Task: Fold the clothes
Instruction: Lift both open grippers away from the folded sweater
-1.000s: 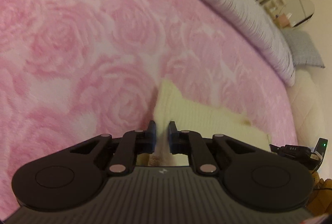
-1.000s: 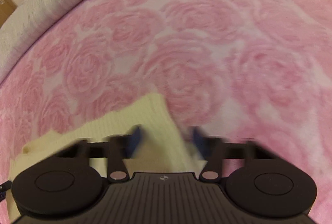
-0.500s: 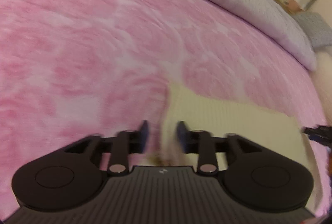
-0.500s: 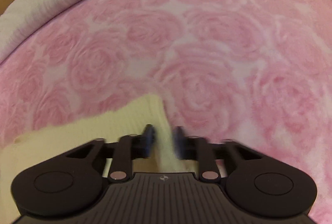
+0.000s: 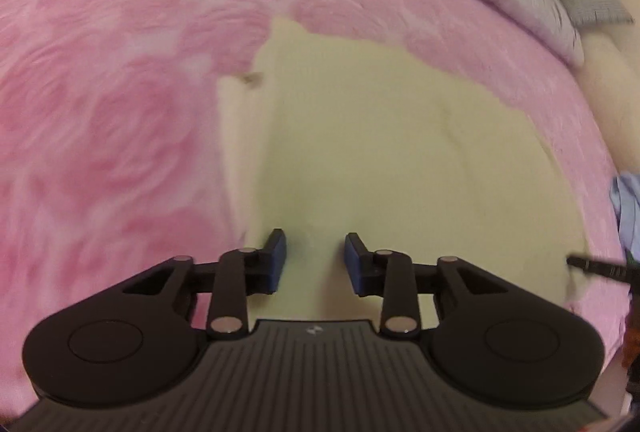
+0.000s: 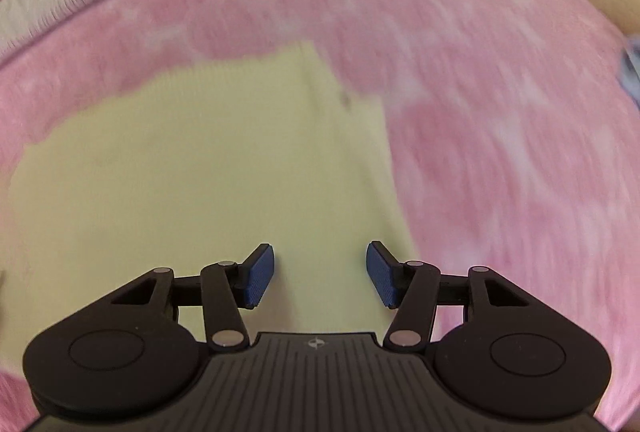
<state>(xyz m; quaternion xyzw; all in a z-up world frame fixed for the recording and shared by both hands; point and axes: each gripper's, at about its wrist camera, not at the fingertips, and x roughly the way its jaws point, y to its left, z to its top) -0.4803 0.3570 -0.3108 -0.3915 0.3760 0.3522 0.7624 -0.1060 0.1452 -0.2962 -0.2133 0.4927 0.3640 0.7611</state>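
From the left wrist, the left gripper is seen with jaws parted and empty above the pale yellow garment, which is spread on the pink rose blanket. From the right wrist, the right gripper is likewise spread wide, nothing held, over the garment's right part.

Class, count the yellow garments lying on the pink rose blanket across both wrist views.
1: the yellow garment lies flat on the pink blanket, ahead of both open grippers; others may lie outside the views.

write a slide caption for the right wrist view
Right gripper, jaws open and empty, above a pale yellow garment lying flat on a pink rose-patterned blanket.
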